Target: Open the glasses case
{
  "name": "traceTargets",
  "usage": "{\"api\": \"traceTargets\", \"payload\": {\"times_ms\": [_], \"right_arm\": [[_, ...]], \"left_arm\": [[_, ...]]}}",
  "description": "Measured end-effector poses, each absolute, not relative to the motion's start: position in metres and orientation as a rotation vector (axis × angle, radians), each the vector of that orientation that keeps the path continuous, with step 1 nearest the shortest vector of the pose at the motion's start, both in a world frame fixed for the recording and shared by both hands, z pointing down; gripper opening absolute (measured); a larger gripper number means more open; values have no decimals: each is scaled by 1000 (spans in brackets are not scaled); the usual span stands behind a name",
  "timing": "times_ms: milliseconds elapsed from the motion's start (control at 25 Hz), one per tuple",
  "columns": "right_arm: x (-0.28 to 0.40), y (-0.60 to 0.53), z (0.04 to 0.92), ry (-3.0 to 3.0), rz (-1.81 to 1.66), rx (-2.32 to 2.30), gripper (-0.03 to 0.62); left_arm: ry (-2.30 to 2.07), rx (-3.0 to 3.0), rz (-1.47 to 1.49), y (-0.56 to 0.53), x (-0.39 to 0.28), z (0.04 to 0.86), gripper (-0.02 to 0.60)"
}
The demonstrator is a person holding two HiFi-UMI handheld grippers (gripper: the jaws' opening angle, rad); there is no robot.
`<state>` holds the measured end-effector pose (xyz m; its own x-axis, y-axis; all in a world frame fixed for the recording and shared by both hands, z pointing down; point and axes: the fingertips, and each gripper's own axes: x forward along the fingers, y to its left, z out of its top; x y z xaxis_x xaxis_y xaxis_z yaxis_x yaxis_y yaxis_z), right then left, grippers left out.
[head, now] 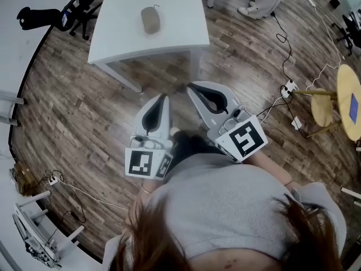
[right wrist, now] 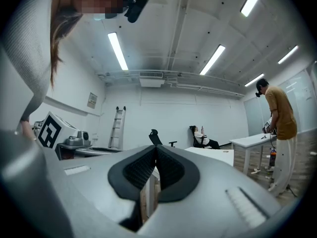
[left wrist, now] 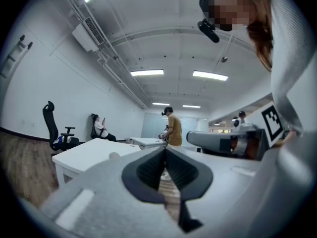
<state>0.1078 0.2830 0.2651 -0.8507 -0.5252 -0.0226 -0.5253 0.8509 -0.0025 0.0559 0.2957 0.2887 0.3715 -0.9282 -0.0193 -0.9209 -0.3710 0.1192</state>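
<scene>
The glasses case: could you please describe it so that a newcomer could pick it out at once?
In the head view, find the white table on the wooden floor at the top. The glasses case lies on it: a small, rounded, grey-brown lump, the only thing visible on that white surface.

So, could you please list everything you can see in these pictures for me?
glasses case: one, grey-brown, on the table
table: one, white, ahead of the tongs
office chair: one, black, left of the table
round table: one, yellow, far right
stool: one, pale wood, beside the round table
power strip: one, white, on the floor, right
floor: one, brown wood planks
ladder: one, grey, against the back wall
standing person: one, ochre shirt, by a far table
seated person: one, white top, by the back wall
left tongs: one, grey, shut, empty
right tongs: one, grey, shut, empty
</scene>
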Motion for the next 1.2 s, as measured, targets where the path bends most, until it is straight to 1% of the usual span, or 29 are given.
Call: {"api": "traceTargets", "payload": {"times_ms": [280, 520, 1000, 1200], "right_arm": [[98, 259, 282, 3047, -158, -810, 3], [83, 224, 286, 3051, -124, -863, 3], [12, 112, 275, 3020, -62, -957, 3], [-8, 83, 278, 2999, -77, -1019, 3]], "left_arm": [[-1759, 2501, -156, 270, 42, 286, 3], [-1741, 2500, -149, 235, 23, 291, 3], [-1661, 2566, -139, 121, -50, 282, 3], [-1607, 2578, -126, 91, -72, 290, 3]]}}
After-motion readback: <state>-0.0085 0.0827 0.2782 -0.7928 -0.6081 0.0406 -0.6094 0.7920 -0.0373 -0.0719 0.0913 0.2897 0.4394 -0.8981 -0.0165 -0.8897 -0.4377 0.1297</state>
